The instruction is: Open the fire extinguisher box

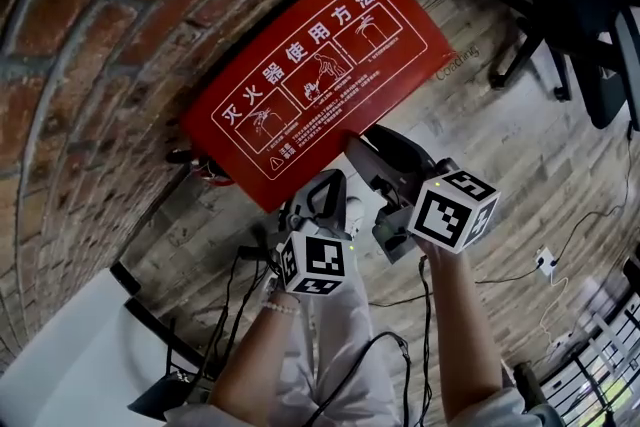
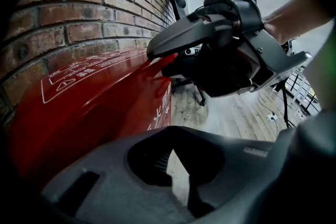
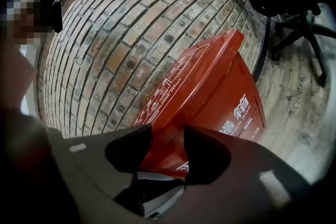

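The red fire extinguisher box [image 1: 320,65] stands against a brick wall, its lid printed with white instruction pictures. My right gripper [image 1: 362,143] is at the lid's front edge. In the right gripper view its jaws [image 3: 167,149] stand wide, and the red lid's edge [image 3: 210,86] lies between them without a clear press from the pads. My left gripper [image 1: 322,187] hangs just below that edge, beside the right one. Its jaws [image 2: 176,165] look closed to a narrow slit with nothing in them. The left gripper view shows the box's side [image 2: 94,97] and the right gripper [image 2: 226,44] above.
The brick wall [image 1: 90,65] runs behind and left of the box. An office chair base [image 1: 560,25] stands on the wooden floor to the right. Cables and a white power plug [image 1: 545,260] lie on the floor. A white surface [image 1: 70,355] sits at lower left.
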A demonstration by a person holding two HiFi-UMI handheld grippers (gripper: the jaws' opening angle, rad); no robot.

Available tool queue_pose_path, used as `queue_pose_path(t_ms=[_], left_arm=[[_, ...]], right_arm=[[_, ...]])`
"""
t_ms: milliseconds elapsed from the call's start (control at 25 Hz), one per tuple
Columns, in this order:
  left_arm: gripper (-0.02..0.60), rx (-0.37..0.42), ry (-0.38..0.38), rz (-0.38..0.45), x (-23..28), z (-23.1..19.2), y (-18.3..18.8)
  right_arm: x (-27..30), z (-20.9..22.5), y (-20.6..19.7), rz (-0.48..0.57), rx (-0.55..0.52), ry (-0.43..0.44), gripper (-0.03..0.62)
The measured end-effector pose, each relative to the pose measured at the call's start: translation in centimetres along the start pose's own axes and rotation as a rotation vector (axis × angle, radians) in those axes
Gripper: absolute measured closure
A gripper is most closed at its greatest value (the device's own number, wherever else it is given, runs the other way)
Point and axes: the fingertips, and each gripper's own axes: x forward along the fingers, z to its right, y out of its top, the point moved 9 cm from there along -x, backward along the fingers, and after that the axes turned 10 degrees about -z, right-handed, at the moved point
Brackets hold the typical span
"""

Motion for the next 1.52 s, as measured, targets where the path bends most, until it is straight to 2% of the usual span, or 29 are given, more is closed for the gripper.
queue_pose_path(t_ms=[480,840,1080,1520], left_arm=[[0.581,-0.013,0.021,-0.007,0.0,-0.7,-0.1],[0.581,0.003,-0.001,-0.019,0.1,1.1,-0.6],[0.581,0.002,0.005,-0.015,0.1,0.7,-0.5],[0.581,0.002,-0.003,-0.013,0.2,1.0,-0.6]], right_arm=[[-1.1,-1.1,0.4,0.013,-0.027,0.017,0.398],[-1.9,-2.0,0.9,-0.005,-0.122,0.034,0.398],[-2.3,-2.3,1.2,-0.014,-0.190,0.037,0.408],[-2.9,-3.3,1.7,-0.018,-0.311,-0.003,0.436]])
